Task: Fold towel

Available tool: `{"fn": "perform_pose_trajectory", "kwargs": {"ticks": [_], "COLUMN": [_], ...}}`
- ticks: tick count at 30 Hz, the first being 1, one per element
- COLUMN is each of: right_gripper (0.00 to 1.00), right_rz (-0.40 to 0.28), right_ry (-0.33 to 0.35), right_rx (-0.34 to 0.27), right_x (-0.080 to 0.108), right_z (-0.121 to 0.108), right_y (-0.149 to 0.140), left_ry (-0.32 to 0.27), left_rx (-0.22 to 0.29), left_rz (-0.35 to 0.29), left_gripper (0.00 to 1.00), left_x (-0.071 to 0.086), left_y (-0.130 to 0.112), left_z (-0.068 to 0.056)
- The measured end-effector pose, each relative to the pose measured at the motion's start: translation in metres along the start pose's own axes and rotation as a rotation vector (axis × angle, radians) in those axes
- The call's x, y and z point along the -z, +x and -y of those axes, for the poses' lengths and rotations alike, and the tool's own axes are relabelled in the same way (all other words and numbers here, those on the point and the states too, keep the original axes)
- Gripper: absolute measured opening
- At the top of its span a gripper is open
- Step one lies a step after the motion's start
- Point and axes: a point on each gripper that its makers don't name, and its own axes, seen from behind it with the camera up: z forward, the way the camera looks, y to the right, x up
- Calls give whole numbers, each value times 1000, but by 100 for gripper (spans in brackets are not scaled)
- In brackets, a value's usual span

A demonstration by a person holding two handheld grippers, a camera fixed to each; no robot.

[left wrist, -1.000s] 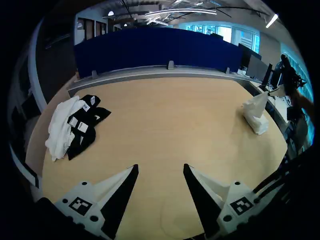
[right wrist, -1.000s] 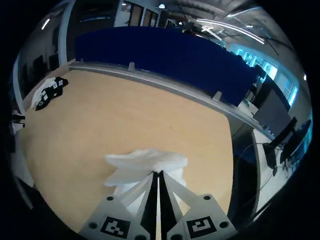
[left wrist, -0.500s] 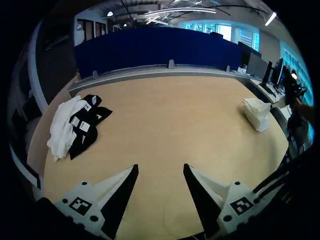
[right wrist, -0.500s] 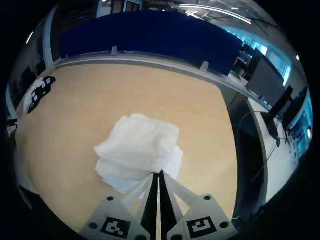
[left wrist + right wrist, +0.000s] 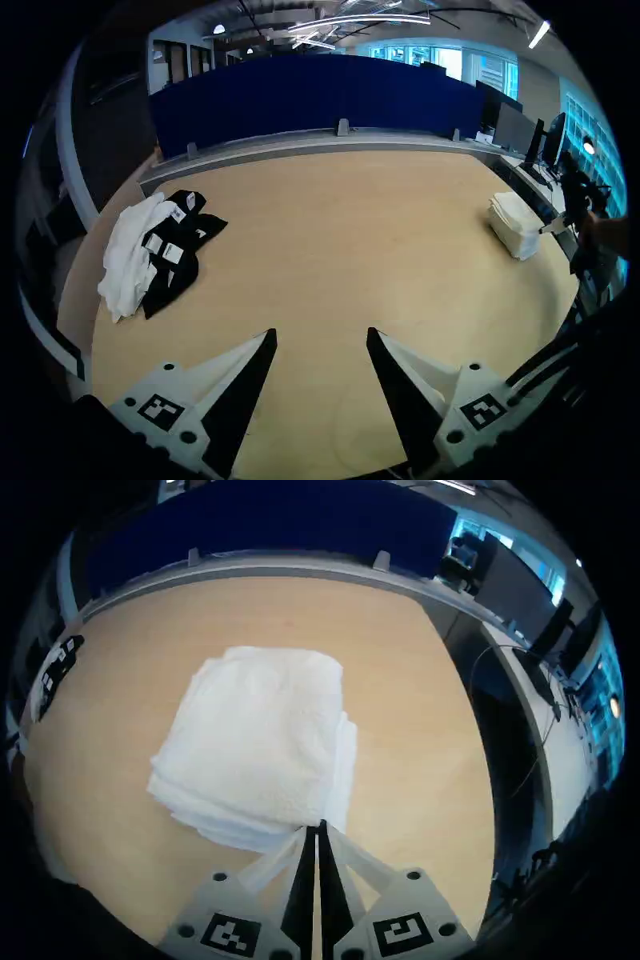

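The towel [image 5: 256,728] is seen folded into a thick white square, laid flat on the wooden table [image 5: 400,720] near its right-hand edge. The fingers of the right gripper [image 5: 318,828] are pressed together, with the towel's near edge pinched between their tips (only a thin dark line is left between them). In the left gripper view the same towel is found at the far right of the tabletop, well apart from the left gripper [image 5: 320,332], whose fingers are held spread above bare wood at the near edge, with nothing gripped between them. A pile of white and black clothes [image 5: 152,248] is spread on the table's far left side, and a blue partition [image 5: 320,92] is set along the back.
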Motion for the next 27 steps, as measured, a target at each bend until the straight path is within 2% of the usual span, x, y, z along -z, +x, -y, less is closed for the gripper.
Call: {"fn": "perform_pose_trajectory", "kwargs": {"ticks": [8,17,27], "right_gripper": [3,3,5], "right_rz": [26,23,32], "right_ry": [-25,-44,-52], "right_rx": [-45,-43,-67], "right_x": [-15,-14,-16], "right_z": [-2,-3,-3], "right_y": [-8,-7,-11], "left_ry": [0,-2,-4], "left_rx": [-6,-7,-15], "left_rz": [0,0,-2], "left_gripper": [83,83,83], "left_x": [1,1,3], "left_y": [0,1,2], "left_z": [-2,-1,-1]}}
